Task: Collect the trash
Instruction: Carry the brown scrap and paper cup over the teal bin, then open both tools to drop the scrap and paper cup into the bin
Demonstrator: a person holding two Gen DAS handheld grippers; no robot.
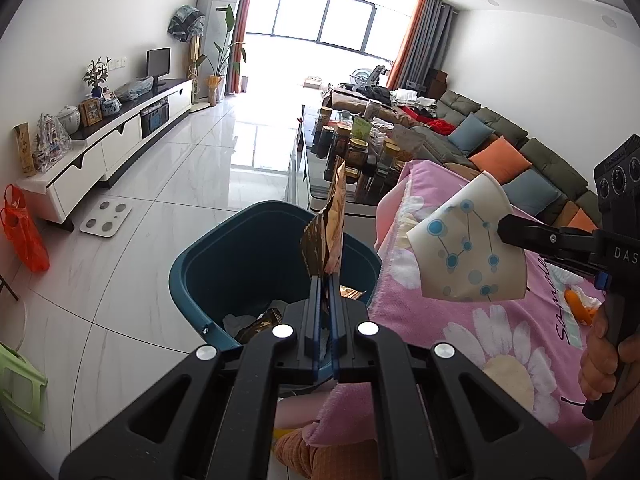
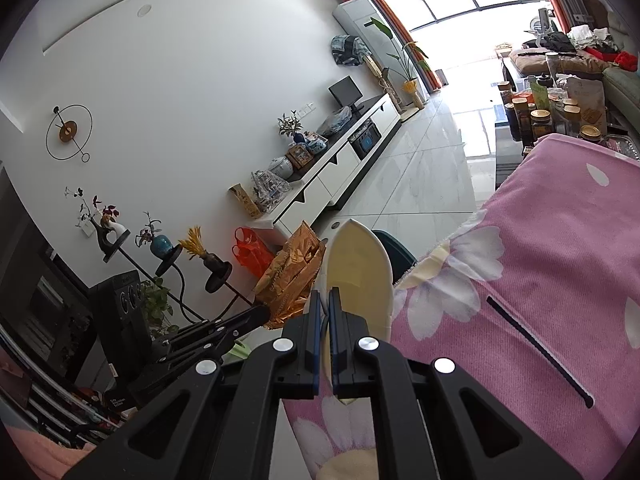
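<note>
Left wrist view: left tool (image 1: pixel 325 280) pinches a crinkly gold wrapper (image 1: pixel 325 236) above the bin (image 1: pixel 192 264); right tool (image 1: pixel 505 229) clamps a flattened paper cup (image 1: pixel 468 248) nearby. Both look light and crushable, best held by an edge.

gold wrapper (image 1: pixel 326 236), blue-dotted cup (image 1: pixel 468 244), teal bin (image 1: pixel 192 272)

Bin (image 1: pixel 200 264) stood on floor (image 1: pixel 168 184), just left of the cloth-covered table (image 1: pixel 460 320). Wrapper (image 1: pixel 326 236) hung above bin's opening in the left gripper (image 1: pixel 325 280); more trash lay inside. Cup (image 1: pixel 468 248) hung over table's edge, right of wrapper, in the right gripper (image 1: pixel 505 227). Jars (image 1: pixel 352 148) crowded a 2nd table behind; sofa (image 1: pixel 516 148) to the right.
</note>
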